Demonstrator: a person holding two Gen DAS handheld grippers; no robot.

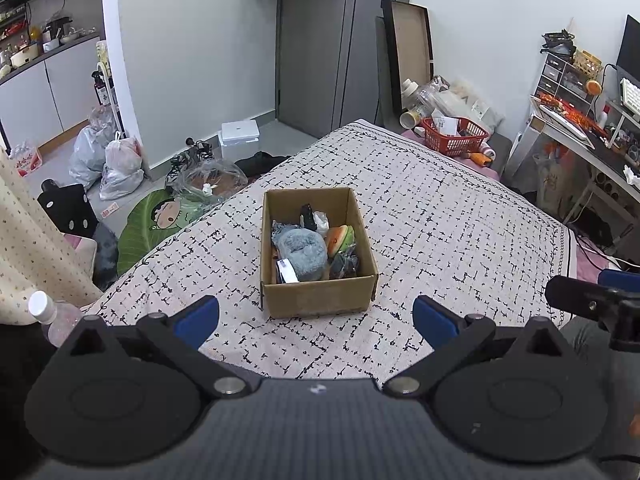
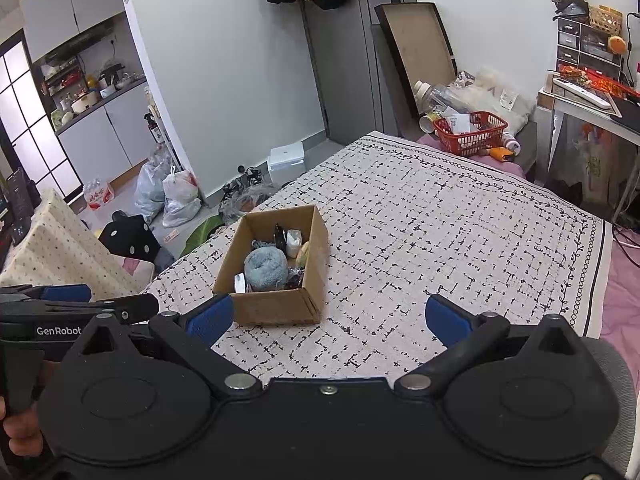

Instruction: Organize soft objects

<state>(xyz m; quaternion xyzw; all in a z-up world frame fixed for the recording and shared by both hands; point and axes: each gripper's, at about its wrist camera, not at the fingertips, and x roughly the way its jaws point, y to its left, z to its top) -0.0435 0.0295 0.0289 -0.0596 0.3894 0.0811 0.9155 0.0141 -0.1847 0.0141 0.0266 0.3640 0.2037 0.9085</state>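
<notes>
At the far left of the left wrist view a plastic bottle [image 1: 44, 312] with a white cap is standing beside a dotted cloth [image 1: 28, 240], and plastic bags [image 1: 116, 164] are lying on the floor beyond them. The left gripper [image 1: 316, 320] is hovering over the bed [image 1: 460, 216], its blue-padded fingers [image 1: 198, 318] standing wide apart and gripping nothing. Just ahead of it, a cardboard box [image 1: 320, 300] is sitting open on the patterned bedspread, and the soft things are lying inside it: a fluffy grey-blue bundle [image 1: 302, 252] is filling the middle, an orange and green plush [image 1: 340, 238] is resting against the right wall, and smaller dark items are tucked around them, too small to tell apart. In the right wrist view the right gripper [image 2: 328, 320] is hanging to the right of the box, fingers [image 2: 448, 318] likewise spread and empty, well apart from it. Farther right, a red basket [image 1: 456, 136] is sitting at the far corner of the bed, near a cluttered desk [image 1: 592, 144].
</notes>
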